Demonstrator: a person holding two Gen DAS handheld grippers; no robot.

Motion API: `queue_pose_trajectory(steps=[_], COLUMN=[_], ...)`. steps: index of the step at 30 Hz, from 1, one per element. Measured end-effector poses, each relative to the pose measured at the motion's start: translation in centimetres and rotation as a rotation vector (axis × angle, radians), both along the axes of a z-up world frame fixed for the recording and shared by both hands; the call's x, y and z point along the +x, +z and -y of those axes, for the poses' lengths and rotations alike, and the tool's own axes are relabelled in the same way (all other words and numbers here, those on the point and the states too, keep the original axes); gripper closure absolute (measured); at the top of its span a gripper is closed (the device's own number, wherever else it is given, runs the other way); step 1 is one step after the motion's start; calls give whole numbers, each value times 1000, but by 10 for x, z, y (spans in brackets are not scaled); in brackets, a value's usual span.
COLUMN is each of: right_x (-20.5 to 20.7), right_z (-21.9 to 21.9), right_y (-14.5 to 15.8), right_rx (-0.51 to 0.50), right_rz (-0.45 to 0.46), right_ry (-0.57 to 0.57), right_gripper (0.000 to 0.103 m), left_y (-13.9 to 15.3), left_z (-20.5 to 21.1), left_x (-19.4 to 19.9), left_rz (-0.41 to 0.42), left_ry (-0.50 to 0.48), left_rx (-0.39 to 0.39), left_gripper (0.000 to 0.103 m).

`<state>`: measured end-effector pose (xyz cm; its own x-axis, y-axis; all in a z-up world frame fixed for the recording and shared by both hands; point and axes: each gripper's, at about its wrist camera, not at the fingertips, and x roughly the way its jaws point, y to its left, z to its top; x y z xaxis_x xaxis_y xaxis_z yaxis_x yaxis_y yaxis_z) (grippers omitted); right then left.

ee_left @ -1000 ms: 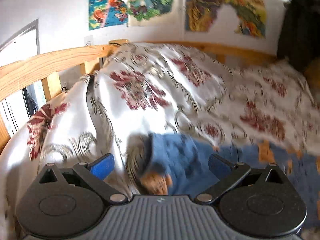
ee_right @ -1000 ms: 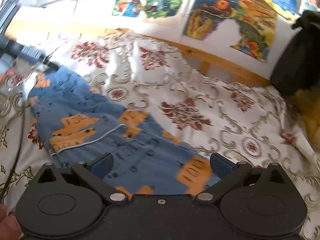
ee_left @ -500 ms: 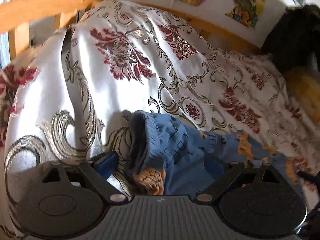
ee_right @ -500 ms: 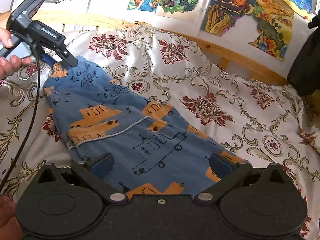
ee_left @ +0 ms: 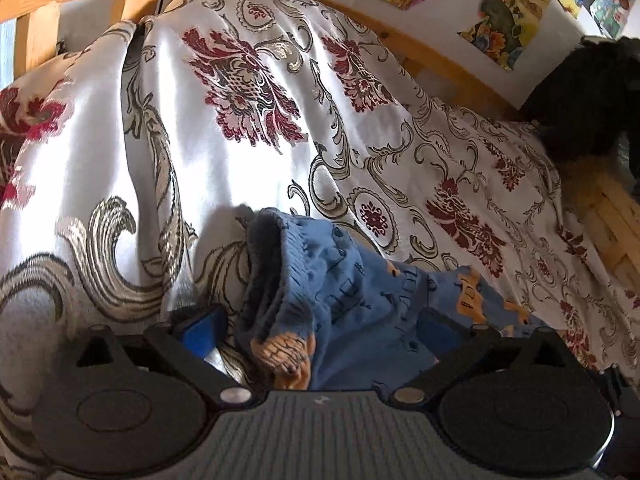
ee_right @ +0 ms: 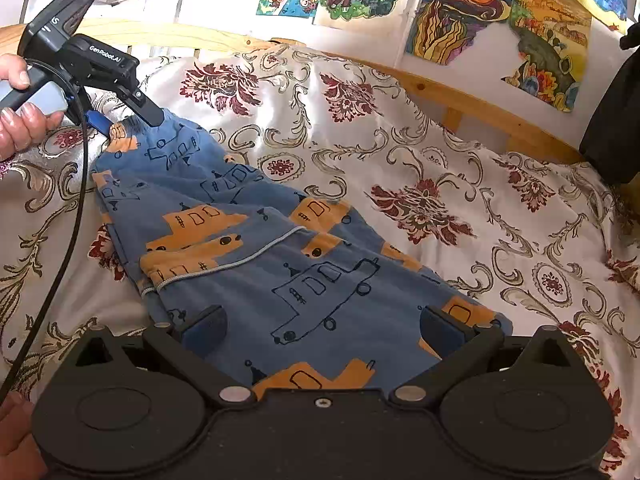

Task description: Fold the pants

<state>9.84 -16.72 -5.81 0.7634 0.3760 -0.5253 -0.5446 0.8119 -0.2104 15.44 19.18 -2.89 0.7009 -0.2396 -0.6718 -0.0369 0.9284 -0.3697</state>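
- We work on a wooden-framed bed (ee_right: 476, 92) covered by a shiny white satin bedspread with dark red flowers and grey scrolls (ee_right: 460, 184); it gives us a broad, soft place to spread the garment, though the cloth rises in a hump at the far left end.
- On it lie the blue cotton child's pants printed with orange boats and outlined ships (ee_right: 256, 248), stretched lengthwise between our two tools. They look already laid flat with one leg over the other, a pale piped seam curving across the middle, so we judge the next fold will be end to end.
- The left claw (ee_left: 316, 332), seen from the right wrist view (ee_right: 120, 124), sits at the far end of the pants. Its blue pads stand wide apart on either side of the ribbed waistband edge (ee_left: 272, 280), which bunches up between them; it is spread, not pinching. We judge it is placed to close on that edge and lift it.
- The right claw (ee_right: 320, 324) hovers low over the near end of the pants, its fingers likewise spread wide with fabric lying between and under them, gripping nothing. We take this as readiness to catch the near end.
- A black cable (ee_right: 68, 208) hangs from the left tool across the bedspread, beside the pants, where it could snag a fold.
- A hand (ee_right: 20, 120) holds the left tool's handle.
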Motion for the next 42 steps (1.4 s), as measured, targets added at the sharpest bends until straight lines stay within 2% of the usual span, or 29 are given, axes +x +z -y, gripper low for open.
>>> queue_pose_trajectory(steps=[3, 6, 8, 9, 11, 16, 18, 20, 27, 31, 35, 39, 42], right_x=[0, 1, 2, 3, 3, 3, 3, 2, 2, 1, 1, 1, 3], right_z=[0, -1, -1, -2, -2, -2, -2, -3, -3, -3, -3, 1, 14], right_y=[0, -2, -3, -4, -6, -7, -6, -6, -5, -5, -4, 1, 14], right_rx=[1, -3, -7, -12, -13, -14, -19, -23, -25, -26, -26, -38, -39], right_rz=[-2, -7, -14, -19, -24, -24, -19, -15, -12, -9, -4, 28, 90], right_ry=[-1, -1, -1, -2, -3, -2, -2, -1, 0, 2, 5, 6, -22], right_gripper=[1, 1, 1, 1, 1, 1, 1, 1, 1, 1, 1, 1, 1], left_y=[0, -3, -5, -7, -10, -11, -8, -3, 26, 43, 58, 74, 84], left_z=[-5, -15, -20, -22, -24, -24, -19, -8, 53, 89, 121, 154, 179], left_x=[-6, -13, -17, -17, -16, -13, -13, -13, -17, -21, -27, -37, -43], left_rz=[6, 28, 36, 33, 20, -25, -31, -27, 53, 115, 152, 193, 219], left_ry=[61, 149, 206, 229, 260, 316, 325, 325, 253, 189, 133, 39, -46], left_rx=[-39, -117, -144, -152, -148, -144, -112, -46, 264, 411, 458, 457, 430], left_gripper=[13, 25, 41, 45, 60, 78, 80, 82, 84, 84, 84, 84, 84])
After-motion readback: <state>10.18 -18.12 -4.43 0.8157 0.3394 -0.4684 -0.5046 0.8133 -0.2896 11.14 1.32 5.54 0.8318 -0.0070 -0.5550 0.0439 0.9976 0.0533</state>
